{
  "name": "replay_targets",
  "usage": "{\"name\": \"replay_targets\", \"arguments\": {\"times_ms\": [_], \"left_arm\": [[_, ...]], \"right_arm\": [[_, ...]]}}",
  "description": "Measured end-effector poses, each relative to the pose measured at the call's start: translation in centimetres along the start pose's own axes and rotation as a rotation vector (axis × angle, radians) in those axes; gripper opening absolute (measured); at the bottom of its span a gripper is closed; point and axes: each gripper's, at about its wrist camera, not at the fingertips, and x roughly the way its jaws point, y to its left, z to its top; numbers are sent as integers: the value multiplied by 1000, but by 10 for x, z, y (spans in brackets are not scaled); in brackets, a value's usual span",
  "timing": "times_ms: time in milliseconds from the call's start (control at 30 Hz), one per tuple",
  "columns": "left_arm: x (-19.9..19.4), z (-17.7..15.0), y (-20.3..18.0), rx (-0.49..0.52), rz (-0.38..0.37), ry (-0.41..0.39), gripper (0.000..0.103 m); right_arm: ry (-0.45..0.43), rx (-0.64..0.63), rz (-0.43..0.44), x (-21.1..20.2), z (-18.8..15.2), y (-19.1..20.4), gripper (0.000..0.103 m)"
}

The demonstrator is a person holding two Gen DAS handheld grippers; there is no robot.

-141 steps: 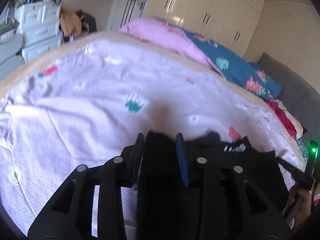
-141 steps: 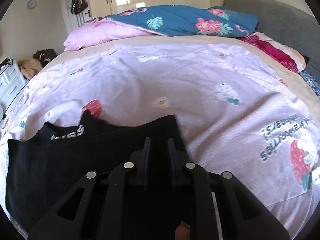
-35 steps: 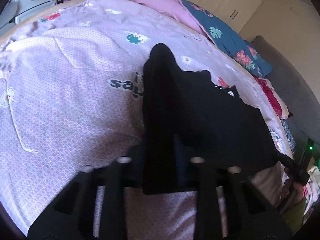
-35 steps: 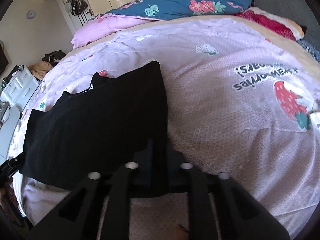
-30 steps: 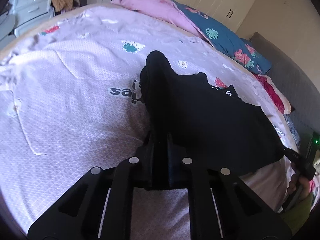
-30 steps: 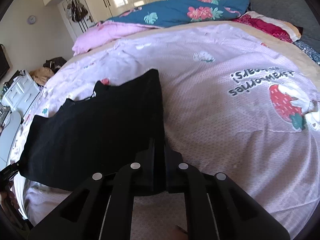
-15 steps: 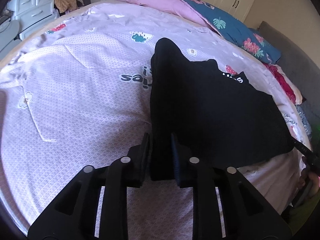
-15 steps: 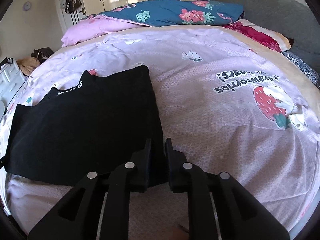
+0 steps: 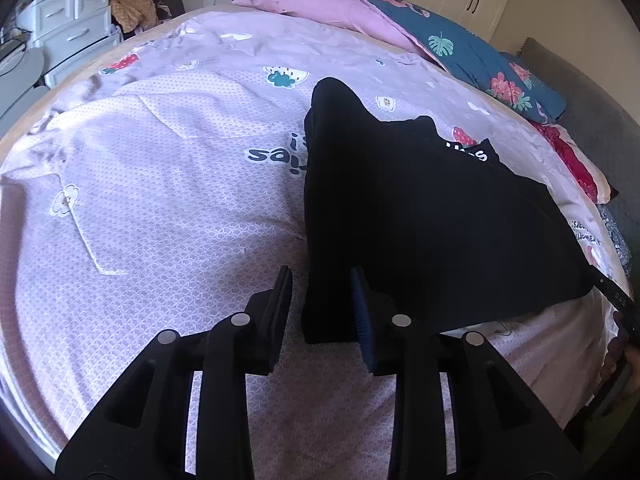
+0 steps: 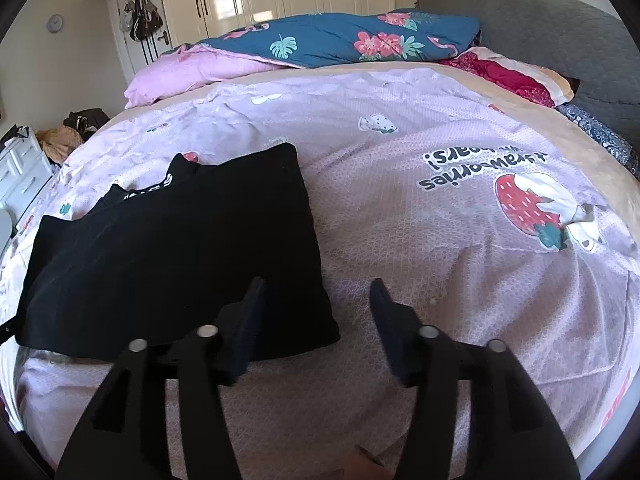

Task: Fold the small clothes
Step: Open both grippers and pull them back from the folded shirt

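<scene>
A black garment (image 9: 420,216) with white lettering near its collar lies spread flat on the pink printed bedsheet (image 9: 160,200). It also shows in the right wrist view (image 10: 180,256). My left gripper (image 9: 322,300) is open, its jaws standing either side of the garment's near left corner. My right gripper (image 10: 316,320) is open wide and empty just past the garment's near right corner, its left finger (image 10: 248,320) over the cloth's edge.
A pink quilt (image 10: 192,72) and a blue floral quilt (image 10: 340,40) lie at the far side of the bed. A grey headboard (image 10: 560,40) stands on the right. White drawers (image 9: 68,20) and a pile of clothes stand beyond the bed's left edge.
Both grippers were shut on the garment's near corners, pulled it toward me and laid it flat. Both have now opened and let the cloth go.
</scene>
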Motion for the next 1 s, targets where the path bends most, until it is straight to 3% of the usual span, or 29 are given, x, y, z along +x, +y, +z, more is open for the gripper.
{"name": "replay_targets", "arguments": {"times_ms": [300, 467, 533, 633, 700, 867, 1000], "left_arm": [[-4, -3, -2, 3, 8, -4, 34], [-10, -4, -6, 9, 6, -13, 49], [-11, -3, -9, 16, 6, -15, 49], [-14, -3, -11, 19, 10, -23, 69], [-17, -3, -12, 24, 13, -29, 71], [-26, -4, -15, 31, 18, -47, 89], [-31, -4, -18, 33, 32, -56, 94]], "right_arm": [[-11, 18, 6, -6, -2, -2, 80], [-22, 11, 8, -11, -3, 0, 90], [-27, 5, 8, -13, -4, 2, 92], [-38, -7, 5, -15, -5, 3, 95], [-49, -15, 4, -18, -5, 5, 96], [-66, -22, 9, -22, -6, 6, 99], [-76, -21, 4, -26, -7, 7, 99]]}}
